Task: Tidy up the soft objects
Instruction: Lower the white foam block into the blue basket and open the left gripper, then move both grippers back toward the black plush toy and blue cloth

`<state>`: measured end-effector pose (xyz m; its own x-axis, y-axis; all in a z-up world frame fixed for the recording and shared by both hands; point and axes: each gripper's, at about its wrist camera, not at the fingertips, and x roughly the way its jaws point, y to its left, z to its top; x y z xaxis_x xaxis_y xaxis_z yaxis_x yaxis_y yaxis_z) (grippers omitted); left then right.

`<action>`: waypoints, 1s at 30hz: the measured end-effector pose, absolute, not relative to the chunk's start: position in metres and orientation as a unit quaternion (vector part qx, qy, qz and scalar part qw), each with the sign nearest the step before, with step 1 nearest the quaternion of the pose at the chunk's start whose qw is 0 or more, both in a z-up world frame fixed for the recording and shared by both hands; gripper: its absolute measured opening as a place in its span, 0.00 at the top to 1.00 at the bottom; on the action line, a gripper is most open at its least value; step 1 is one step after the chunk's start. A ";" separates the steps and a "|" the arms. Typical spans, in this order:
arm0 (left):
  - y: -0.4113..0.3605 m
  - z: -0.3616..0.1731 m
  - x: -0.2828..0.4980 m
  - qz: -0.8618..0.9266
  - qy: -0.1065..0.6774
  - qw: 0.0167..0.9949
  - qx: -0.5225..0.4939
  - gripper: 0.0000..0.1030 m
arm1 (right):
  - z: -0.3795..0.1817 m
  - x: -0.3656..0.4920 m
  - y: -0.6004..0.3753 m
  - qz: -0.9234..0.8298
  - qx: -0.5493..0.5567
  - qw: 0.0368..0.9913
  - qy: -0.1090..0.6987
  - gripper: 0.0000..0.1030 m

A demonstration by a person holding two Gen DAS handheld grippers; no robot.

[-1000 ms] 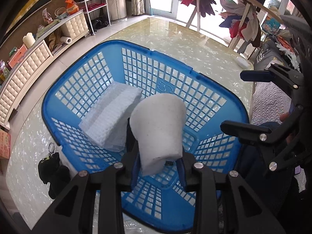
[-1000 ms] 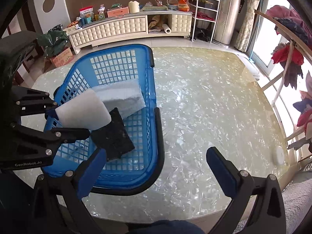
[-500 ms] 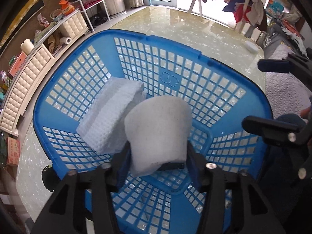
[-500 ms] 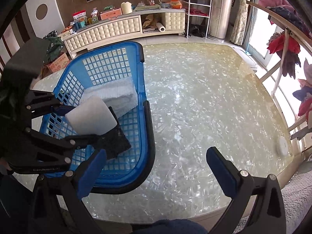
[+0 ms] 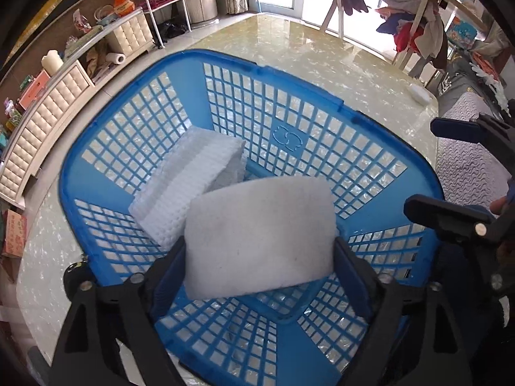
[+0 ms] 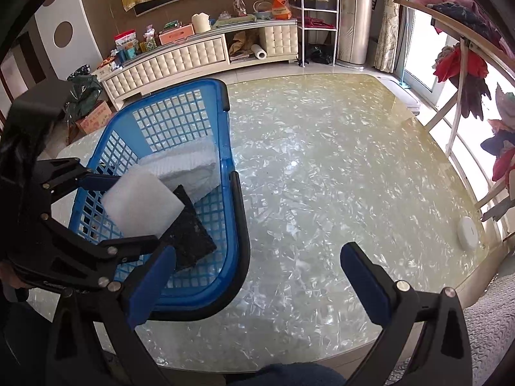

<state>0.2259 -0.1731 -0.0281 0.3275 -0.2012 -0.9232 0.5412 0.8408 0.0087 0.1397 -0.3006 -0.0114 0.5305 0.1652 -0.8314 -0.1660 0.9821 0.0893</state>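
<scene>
The white sponge pad (image 5: 260,238) is hanging between the fingers of the left gripper (image 5: 260,257), over the near half of the blue basket (image 5: 370,119). The jaws are sitting wide at the pad's two side edges, and the pad is lying flat rather than bowed; whether they are pinching it lightly or letting it go cannot be told. From the right wrist view the same pad (image 6: 141,204) is hovering above a black pad (image 6: 190,228) lying on the basket floor near the right wall.

The pad is looking very light and spongy, likely to squash and curl under pressure, not slippery and not fragile. Gripping across the short edges, as here, seems sensible, since a hard squeeze would fold it. Dropped, it would probably flutter and settle unevenly.

Behind it, toward the basket's far left corner, a folded white waffle cloth (image 5: 193,186) is leaning on the floor grid. The basket is standing at the left edge of the glossy marbled table (image 6: 338,177).

The right gripper (image 6: 257,276) is hovering over the table's near edge beside the basket, fingers spread wide and holding nothing.

The black pad is being hidden in the left wrist view by the white one. The basket's near wall is being cut off by the gripper frames, and the cloth's far side is being screened by the basket wall in the right view.
</scene>
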 end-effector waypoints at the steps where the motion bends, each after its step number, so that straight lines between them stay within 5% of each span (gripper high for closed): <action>1: -0.174 -0.027 0.224 -0.231 0.529 0.800 0.163 0.12 | -0.011 0.139 -0.300 0.095 0.000 0.875 0.474 0.01; 8: -0.169 -0.014 0.217 -0.239 0.522 0.804 0.156 0.00 | -0.009 0.138 -0.299 0.097 -0.005 0.877 0.471 0.01; 30: -0.105 0.043 0.168 -0.264 0.468 0.834 0.127 0.00 | 0.029 0.124 -0.252 0.128 -0.018 0.879 0.458 0.01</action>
